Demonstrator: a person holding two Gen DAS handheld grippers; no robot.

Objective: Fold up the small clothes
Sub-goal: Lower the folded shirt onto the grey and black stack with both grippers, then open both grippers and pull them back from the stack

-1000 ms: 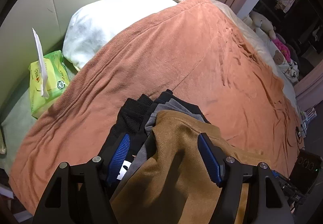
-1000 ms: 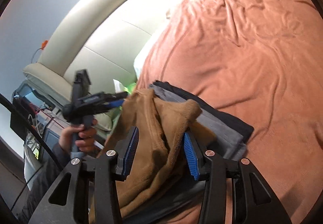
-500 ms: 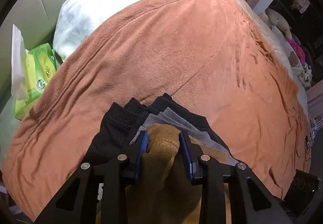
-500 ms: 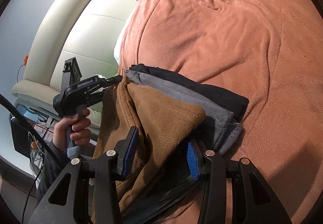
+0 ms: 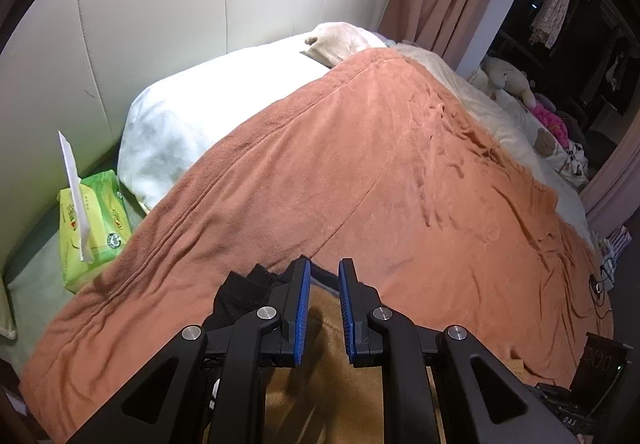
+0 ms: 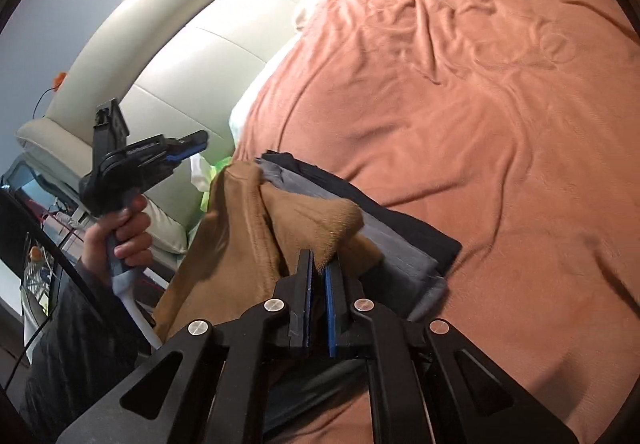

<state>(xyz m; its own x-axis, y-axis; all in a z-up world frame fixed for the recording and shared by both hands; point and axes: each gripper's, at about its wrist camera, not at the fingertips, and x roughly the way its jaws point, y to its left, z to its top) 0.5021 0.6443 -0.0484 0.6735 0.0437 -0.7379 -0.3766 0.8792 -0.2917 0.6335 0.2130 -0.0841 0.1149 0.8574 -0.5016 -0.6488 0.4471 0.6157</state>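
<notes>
A brown fleece garment (image 6: pixel 244 240) lies on a stack of folded grey (image 6: pixel 400 248) and black (image 6: pixel 416 228) clothes at the near edge of the bed. My right gripper (image 6: pixel 318 264) is shut on a raised corner of the brown garment. My left gripper (image 5: pixel 323 276) is nearly shut with a narrow gap and nothing between its pads; it is lifted above the brown garment (image 5: pixel 320 376). In the right wrist view the left gripper (image 6: pixel 192 142) is held in the air, left of the stack. Black clothing (image 5: pixel 244 290) shows under the left fingers.
An orange blanket (image 5: pixel 380 172) covers the bed. A white pillow (image 5: pixel 224 100) and cream headboard (image 5: pixel 160 24) lie beyond. A green tissue pack (image 5: pixel 92 220) sits at the left bedside. Stuffed toys (image 5: pixel 516 80) lie at the far right.
My left gripper let go of the brown garment and rose away from the stack, jaws nearly closed. My right gripper closed on the garment's corner and lifted it.
</notes>
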